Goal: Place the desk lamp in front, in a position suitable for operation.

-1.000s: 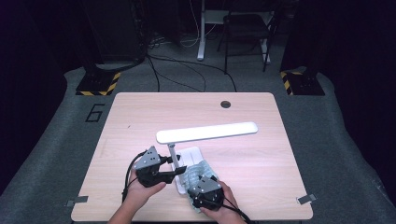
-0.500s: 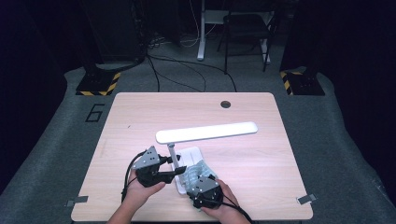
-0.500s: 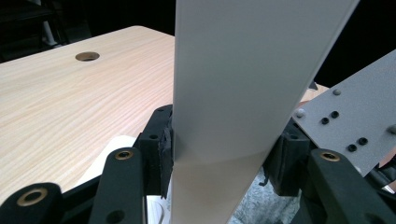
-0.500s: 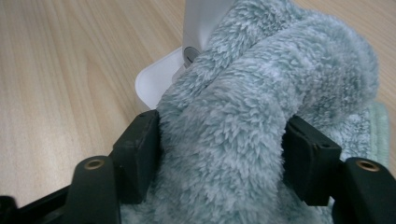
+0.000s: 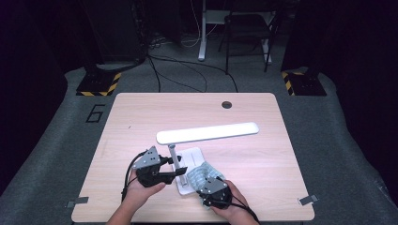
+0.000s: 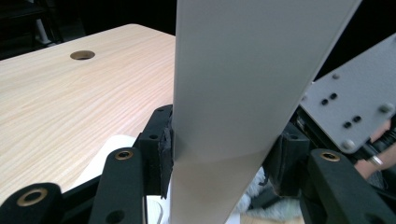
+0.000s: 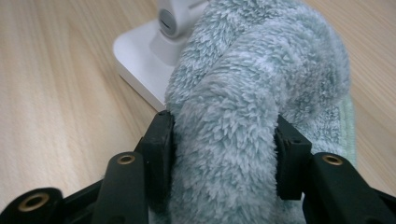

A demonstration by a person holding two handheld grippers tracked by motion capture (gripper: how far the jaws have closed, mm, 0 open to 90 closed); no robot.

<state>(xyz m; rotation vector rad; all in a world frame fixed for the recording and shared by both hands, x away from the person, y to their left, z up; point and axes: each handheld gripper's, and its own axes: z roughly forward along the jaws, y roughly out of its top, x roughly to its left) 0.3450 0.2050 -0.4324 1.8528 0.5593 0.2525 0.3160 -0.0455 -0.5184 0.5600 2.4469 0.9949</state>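
Left gripper (image 5: 180, 172): jaws closed on the upright stem (image 5: 173, 157) of the white desk lamp (image 5: 206, 132), low down, just above the base (image 5: 197, 154). In the left gripper view the stem (image 6: 233, 116) is seen pinched between both pads, standing straight.

Lamp: placed near the middle of the wooden table (image 5: 141, 122), toward the near edge; its long head is held level over the tabletop, pointing right.

Right gripper (image 5: 202, 180): jaws clamped on a bunched, pale blue-green fluffy cloth (image 5: 199, 174), which is laid on the right, near part of the base. In the right gripper view the cloth (image 7: 243, 116) is squeezed between the pads, with the base (image 7: 140, 56) and stem foot just beyond it.

Step judged in hand: the lamp base is being wiped while the lamp is steadied. To be done well, the stem should be kept firmly held and vertical so that the base is not slid or tipped; the cloth should be pressed flat and drawn across the base in even strokes, edges included, without being snagged at the stem foot.
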